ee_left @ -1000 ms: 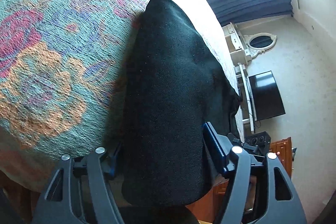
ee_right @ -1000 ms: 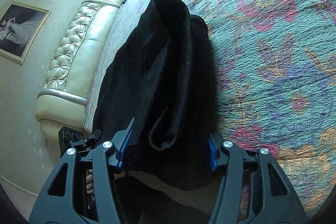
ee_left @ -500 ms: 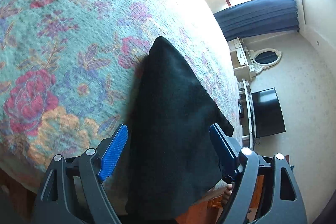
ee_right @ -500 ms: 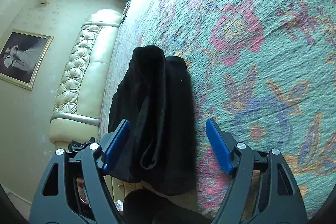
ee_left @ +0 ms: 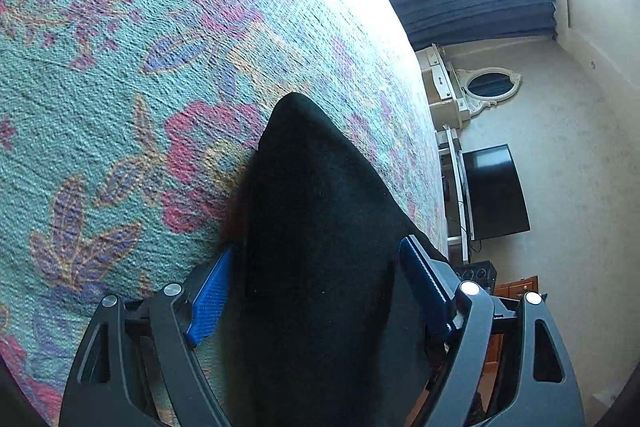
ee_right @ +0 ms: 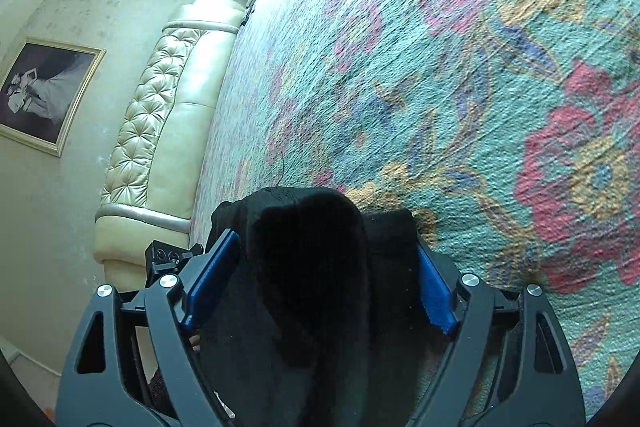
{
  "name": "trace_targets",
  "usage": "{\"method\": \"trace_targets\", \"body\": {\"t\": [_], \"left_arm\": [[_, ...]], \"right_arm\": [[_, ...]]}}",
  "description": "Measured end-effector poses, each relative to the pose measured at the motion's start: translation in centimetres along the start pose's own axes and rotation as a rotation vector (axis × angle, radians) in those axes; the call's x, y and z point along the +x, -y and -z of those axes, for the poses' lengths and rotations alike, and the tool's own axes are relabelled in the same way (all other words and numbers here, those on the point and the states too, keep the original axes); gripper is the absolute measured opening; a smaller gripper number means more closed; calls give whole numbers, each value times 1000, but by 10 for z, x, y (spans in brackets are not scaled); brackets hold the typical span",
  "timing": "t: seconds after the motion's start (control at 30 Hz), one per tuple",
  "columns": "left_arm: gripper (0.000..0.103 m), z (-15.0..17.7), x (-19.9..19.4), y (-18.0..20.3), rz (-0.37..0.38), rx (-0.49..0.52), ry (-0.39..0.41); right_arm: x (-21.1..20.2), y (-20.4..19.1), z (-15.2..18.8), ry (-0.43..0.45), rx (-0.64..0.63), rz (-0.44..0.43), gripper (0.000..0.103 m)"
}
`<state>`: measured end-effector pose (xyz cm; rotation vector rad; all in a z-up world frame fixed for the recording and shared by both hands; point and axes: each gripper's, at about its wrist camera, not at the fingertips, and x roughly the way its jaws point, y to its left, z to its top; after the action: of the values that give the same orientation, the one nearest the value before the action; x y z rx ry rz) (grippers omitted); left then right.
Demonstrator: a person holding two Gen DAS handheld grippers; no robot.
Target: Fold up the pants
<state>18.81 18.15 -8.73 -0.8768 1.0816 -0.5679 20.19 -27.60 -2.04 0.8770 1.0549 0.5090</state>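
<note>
The black pants (ee_left: 316,227) lie folded on a teal floral bedspread (ee_left: 120,67), near the bed's edge. In the left wrist view my left gripper (ee_left: 316,267) is open, its blue pads (ee_left: 210,293) on either side of the cloth, not closed on it. In the right wrist view the pants (ee_right: 312,267) bunch up between my right gripper's (ee_right: 324,259) blue pads (ee_right: 436,293), which also stand wide apart. The near end of the pants is hidden under both grippers.
The bedspread (ee_right: 480,87) fills most of both views. A cream tufted headboard (ee_right: 160,131) and framed picture (ee_right: 44,91) are at the left in the right wrist view. A TV (ee_left: 494,191), oval mirror (ee_left: 490,85) and dark curtains (ee_left: 476,7) stand beyond the bed.
Both grippers have opened and let go of the pants, then moved forward and lower, close to the bedspread. The pants now rest on the bed between the open fingers.
</note>
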Motion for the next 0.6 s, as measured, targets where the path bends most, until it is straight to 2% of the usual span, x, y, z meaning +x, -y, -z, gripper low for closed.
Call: {"method": "trace_targets", "body": {"t": [0.07,0.13,0.17,0.2,0.4,0.6], "left_arm": [[79,-1,1,3,-7,28,-6],[68,1,3,9,-52,75,1],[56,2,5,11,-84,97,-1],[53,4,5,12,-102,114,0],[36,2,10,31,-162,187,40],[32,-19,17,48,-230,270,74]], "right_arm": [[0,-3,1,-8,-21,11,81],[3,-4,2,-13,-38,43,55],[3,-2,5,-3,-37,38,53],[2,-1,8,8,-37,31,49],[-3,-22,11,94,-138,84,39],[8,-36,-9,140,-168,92,36]]}}
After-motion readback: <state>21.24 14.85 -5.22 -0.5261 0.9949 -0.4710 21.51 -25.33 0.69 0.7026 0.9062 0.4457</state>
